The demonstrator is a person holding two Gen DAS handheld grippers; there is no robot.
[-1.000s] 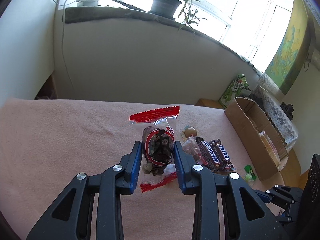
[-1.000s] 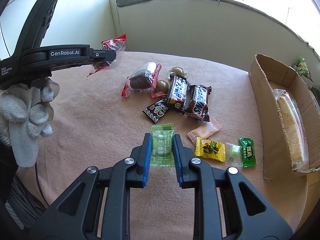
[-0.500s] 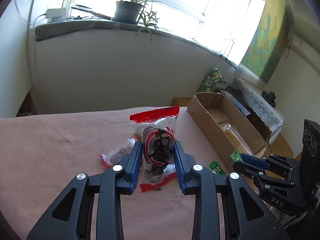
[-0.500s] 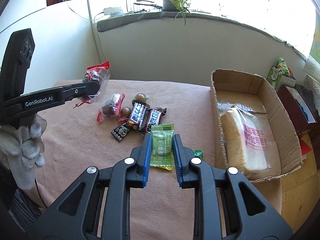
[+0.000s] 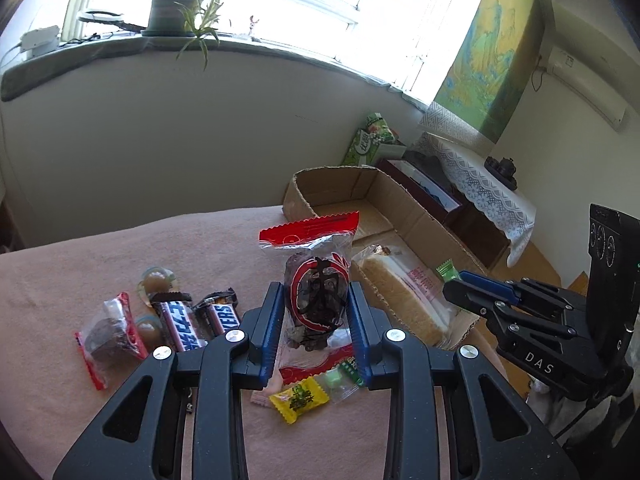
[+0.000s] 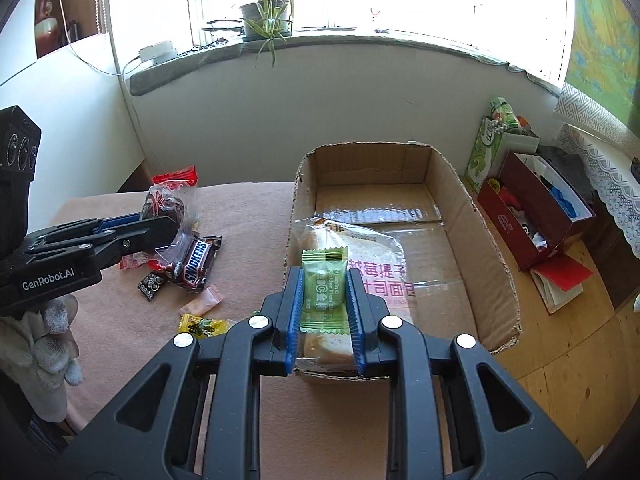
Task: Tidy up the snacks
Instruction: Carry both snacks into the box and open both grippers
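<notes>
Pinching a green sachet, the right gripper holds it upright, long axis running 12–6 o'clock, printed face toward the cam, top crimp at 12. It hangs over the near end of the box, directly above the bread, which lies along the box's left wall, long axis 12–6. Box is open-topped; its far half & right side show bare floor, w/ walls at 3, 9 and 12.

Left gripper is clamped on a red-topped bag, also upright, red crimp at 12, dark contents between the pads. It sits off the cloth, at 9 o'clock from the box in the right cam.

Loose on the cloth below: two Snickers side by side, a yellow candy, a small red pack at 9. Cloth beyond them toward 12 is bare up to the wall.
</notes>
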